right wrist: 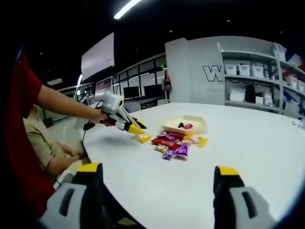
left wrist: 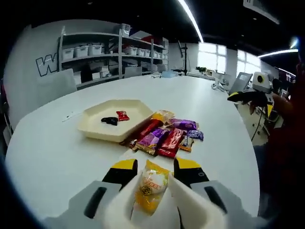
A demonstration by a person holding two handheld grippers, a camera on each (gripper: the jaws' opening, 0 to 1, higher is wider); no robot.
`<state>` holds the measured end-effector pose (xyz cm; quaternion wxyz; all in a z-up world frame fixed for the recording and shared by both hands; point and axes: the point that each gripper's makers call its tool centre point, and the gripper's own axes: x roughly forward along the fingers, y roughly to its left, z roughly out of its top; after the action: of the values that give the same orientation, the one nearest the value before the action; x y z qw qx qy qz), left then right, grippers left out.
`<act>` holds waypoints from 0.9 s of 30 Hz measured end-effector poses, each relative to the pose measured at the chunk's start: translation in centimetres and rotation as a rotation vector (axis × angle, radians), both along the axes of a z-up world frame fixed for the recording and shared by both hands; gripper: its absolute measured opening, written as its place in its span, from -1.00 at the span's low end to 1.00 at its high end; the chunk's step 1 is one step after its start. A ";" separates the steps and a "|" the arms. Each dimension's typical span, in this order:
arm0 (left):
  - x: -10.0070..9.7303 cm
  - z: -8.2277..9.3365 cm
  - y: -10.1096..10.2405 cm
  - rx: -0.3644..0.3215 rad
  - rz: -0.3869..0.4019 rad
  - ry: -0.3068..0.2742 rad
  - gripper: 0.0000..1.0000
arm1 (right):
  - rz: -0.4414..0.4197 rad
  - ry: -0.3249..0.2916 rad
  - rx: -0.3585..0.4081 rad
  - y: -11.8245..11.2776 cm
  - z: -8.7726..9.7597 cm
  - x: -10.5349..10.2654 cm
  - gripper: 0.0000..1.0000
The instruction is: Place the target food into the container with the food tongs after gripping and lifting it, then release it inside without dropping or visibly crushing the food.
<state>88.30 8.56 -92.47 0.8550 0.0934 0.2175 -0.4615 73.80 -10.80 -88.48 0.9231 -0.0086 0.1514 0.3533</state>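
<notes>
1. In the left gripper view, the left hand-held gripper rises from the bottom with its yellow-tipped jaws closed in on a yellow snack packet, pinching it between the white pads just above the tabletop.
2. Just beyond the jaws lies a pile of wrapped snacks on the white tabletop: red, purple, yellow and orange wrappers, touching and overlapping each other.
3. Touching the far left side of the pile is a cream hexagonal tray, the container. It holds a small black packet and a small red packet, lying near each other.
4. Farther off, grey shelving with white bins stands against the wall.
5. In the right gripper view, the right hand-held gripper shows its two jaws spread wide, well apart, with nothing between them, held over the near edge of the tabletop.
6. Across the tabletop in the same view, the left hand-held gripper, in a person's hand, points down and grips the yellow snack packet just beside the pile of wrapped snacks.
7. The cream hexagonal tray sits just behind that pile.
8. A seated person is at the left, beyond the red sleeve.
</notes>
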 end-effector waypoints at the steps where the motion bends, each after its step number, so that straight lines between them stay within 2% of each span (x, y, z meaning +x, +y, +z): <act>1: -0.1 -0.1 -0.2 0.007 -0.012 0.008 -0.44 | 0.000 0.001 0.001 0.0 0.0 0.0 0.91; 4: -0.4 -0.3 -0.7 0.015 -0.036 0.030 -0.46 | 0.000 0.003 0.000 0.0 -0.1 0.0 0.91; 7: -0.4 -0.5 -0.7 0.035 -0.049 0.015 -0.49 | -0.002 0.006 0.001 -0.1 -0.2 0.1 0.90; 9: -0.5 -0.6 -0.8 0.024 -0.038 0.018 -0.51 | -0.002 0.007 0.002 -0.1 -0.3 0.1 0.90; 10: -0.6 -0.5 -0.8 0.061 -0.060 -0.024 -0.51 | -0.001 0.008 0.002 -0.1 -0.3 0.1 0.90; 11: -0.6 -0.6 -0.9 0.073 -0.062 -0.033 -0.52 | 0.001 0.009 0.002 0.0 -0.4 0.1 0.90; 15: -0.7 -0.6 -1.2 0.074 -0.017 -0.020 -0.56 | 0.010 0.013 -0.002 0.4 -0.6 0.1 0.90; 16: -0.7 -0.6 -1.2 0.069 -0.011 -0.014 -0.57 | 0.012 0.011 -0.003 0.5 -0.6 0.1 0.90; 17: -0.8 -0.5 -1.4 0.031 0.017 0.031 -0.58 | 0.017 0.007 -0.007 0.6 -0.6 0.0 0.90; 19: -0.6 -0.5 -1.3 0.038 0.022 0.021 -0.59 | 0.027 0.005 -0.026 0.7 -0.9 -0.1 0.87; 20: -0.4 -0.6 -1.2 0.023 0.041 0.038 -0.60 | 0.027 0.005 -0.027 0.7 -0.9 -0.2 0.87; 22: -0.5 -0.4 -1.2 -0.006 0.085 0.105 -0.60 | 0.025 0.009 -0.017 0.5 -0.9 -0.3 0.88; 23: -0.3 -0.4 -1.1 -0.001 0.094 0.099 -0.60 | 0.024 0.008 -0.014 0.4 -0.8 -0.4 0.87; 25: -0.4 -0.2 -1.1 -0.027 0.111 0.144 -0.59 | 0.018 0.005 -0.015 0.1 -0.6 -0.3 0.87; 27: -0.4 0.0 -1.1 -0.042 0.117 0.157 -0.59 | 0.012 0.004 -0.017 -0.1 -0.6 -0.3 0.87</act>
<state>87.88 7.49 -92.49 0.8624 0.0260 0.2792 -0.4214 73.50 -10.93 -89.08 0.9205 -0.0163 0.1563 0.3577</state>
